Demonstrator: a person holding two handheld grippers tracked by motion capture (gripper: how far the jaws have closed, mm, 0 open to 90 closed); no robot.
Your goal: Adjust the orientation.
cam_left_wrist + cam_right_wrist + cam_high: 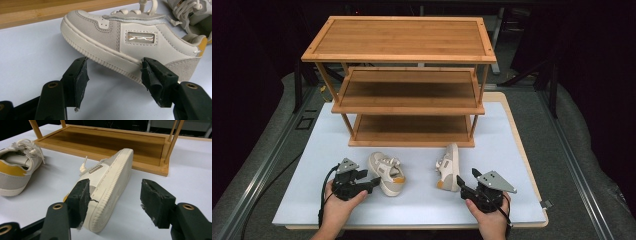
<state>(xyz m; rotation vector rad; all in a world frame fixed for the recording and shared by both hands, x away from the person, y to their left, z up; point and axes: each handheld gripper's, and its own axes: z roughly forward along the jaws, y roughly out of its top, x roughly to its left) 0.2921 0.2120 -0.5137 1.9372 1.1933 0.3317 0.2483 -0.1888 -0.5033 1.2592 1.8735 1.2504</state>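
Two small cream and grey sneakers lie on the white mat point(302, 170) in front of the shelf. The left sneaker point(386, 173) point(130, 42) stands upright with an orange heel lining. My left gripper point(373, 183) point(114, 60) is open, and its jaws reach the side of that sneaker's sole from either end. The right sneaker point(448, 167) point(112, 180) lies on its side with the sole facing right. My right gripper point(467, 179) point(114, 182) is open around its heel: the left pad point(81, 195) is close against the upper and the right pad point(152, 197) stands apart.
A three-tier bamboo shelf point(409, 75) point(112, 142) stands at the back of the mat, its lowest board just behind the sneakers. The other sneaker shows at the edge of each gripper view point(195, 15) point(17, 172). A person's hands hold both grippers near the front edge.
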